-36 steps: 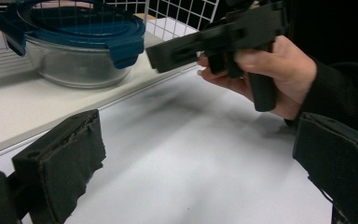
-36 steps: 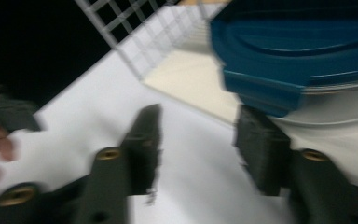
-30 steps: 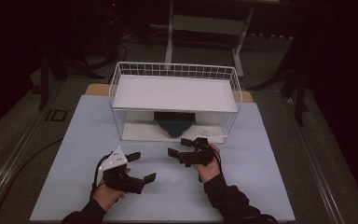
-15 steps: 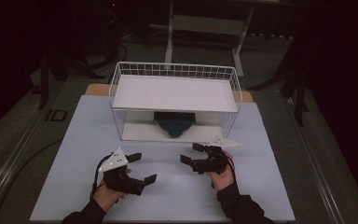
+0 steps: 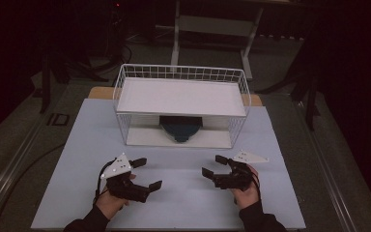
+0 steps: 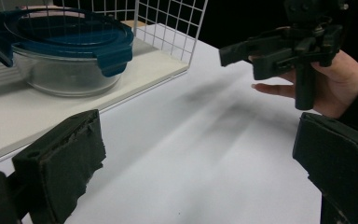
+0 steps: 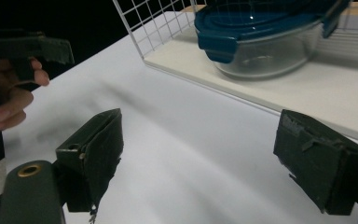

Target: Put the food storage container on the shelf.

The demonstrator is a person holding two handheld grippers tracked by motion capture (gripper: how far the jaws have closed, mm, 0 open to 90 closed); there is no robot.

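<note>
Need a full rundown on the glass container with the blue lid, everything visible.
The round clear glass container with the dark blue lid stands upright on the white lower board of the white wire shelf rack, under the upper shelf and about centred. The lid looks like plastic, with snap tabs folded down over the rim at the sides; it sits closed on the bowl. The bowl looks empty through the glass. Only the board touches it; both grippers are out in front on the table, apart from it.
</note>
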